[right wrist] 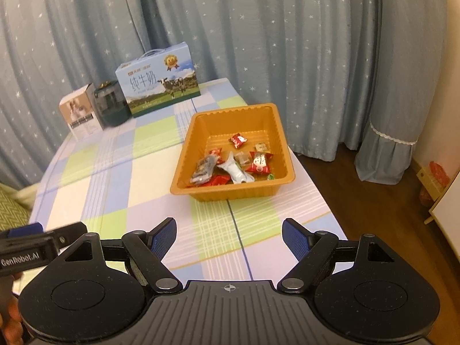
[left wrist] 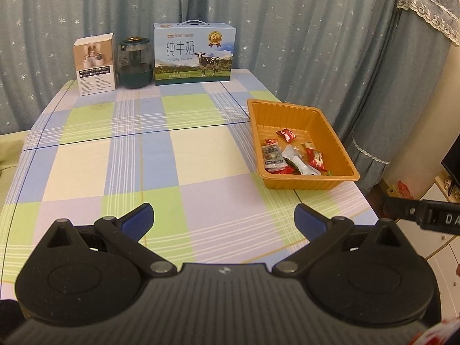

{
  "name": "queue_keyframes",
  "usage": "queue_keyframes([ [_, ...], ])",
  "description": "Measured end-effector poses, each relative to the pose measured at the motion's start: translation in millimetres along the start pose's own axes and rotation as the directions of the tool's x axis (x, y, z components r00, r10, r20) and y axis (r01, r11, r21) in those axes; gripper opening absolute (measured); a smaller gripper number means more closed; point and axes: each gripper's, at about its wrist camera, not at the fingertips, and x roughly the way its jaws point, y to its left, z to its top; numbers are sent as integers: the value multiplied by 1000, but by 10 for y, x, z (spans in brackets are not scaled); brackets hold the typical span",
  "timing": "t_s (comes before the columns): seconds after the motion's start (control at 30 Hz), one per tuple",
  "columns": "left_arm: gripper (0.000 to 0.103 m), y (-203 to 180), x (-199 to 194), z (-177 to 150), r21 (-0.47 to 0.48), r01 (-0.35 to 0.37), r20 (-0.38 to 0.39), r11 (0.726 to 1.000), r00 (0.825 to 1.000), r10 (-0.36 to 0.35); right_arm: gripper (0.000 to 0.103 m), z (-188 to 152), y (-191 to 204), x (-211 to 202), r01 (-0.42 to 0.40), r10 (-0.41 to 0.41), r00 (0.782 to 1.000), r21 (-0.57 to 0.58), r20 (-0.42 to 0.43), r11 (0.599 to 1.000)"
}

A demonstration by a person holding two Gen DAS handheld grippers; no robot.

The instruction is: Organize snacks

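An orange plastic tray (left wrist: pixel 260 115) (right wrist: pixel 273 113) sits near the right edge of the checked table. Several wrapped snacks (left wrist: pixel 290 156) (right wrist: pixel 233 164) lie in its near half: red candies, a dark packet, a white packet. My left gripper (left wrist: pixel 223 221) is open and empty above the table's near edge, left of the tray. My right gripper (right wrist: pixel 229 234) is open and empty, hovering in front of the tray. Part of the right gripper shows at the right edge of the left wrist view (left wrist: pixel 425 215), and part of the left gripper at the left of the right wrist view (right wrist: pixel 37 244).
A milk carton box (left wrist: pixel 194 53) (right wrist: pixel 159 86), a dark jar (left wrist: pixel 134 63) (right wrist: pixel 110 105) and a small white box (left wrist: pixel 95 63) (right wrist: pixel 79 115) stand along the table's far edge. Star-patterned curtains (left wrist: pixel 287 28) hang behind. The table's right edge drops to a wooden floor (right wrist: pixel 373 187).
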Motion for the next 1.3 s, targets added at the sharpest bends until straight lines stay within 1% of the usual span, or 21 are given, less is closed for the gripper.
queue_keyframes([
  [0.27,103,-73,-166,-56,24,-21,-8,1000,1000,21,80,-72,33,-109,-1,1,1000,10,2,1000],
  [0.47,103,-146,-259,-40,33,-26,6,999,1000,26,80,-108,83,-200,-4,4,1000,4,8,1000],
  [0.67,103,-156,-281,-41,35,-27,11,999,1000,27,80,-151,99,-267,-8,8,1000,6,5,1000],
  [1.3,103,-159,-264,-32,45,-18,15,999,1000,18,80,-142,161,-249,-11,11,1000,0,6,1000],
])
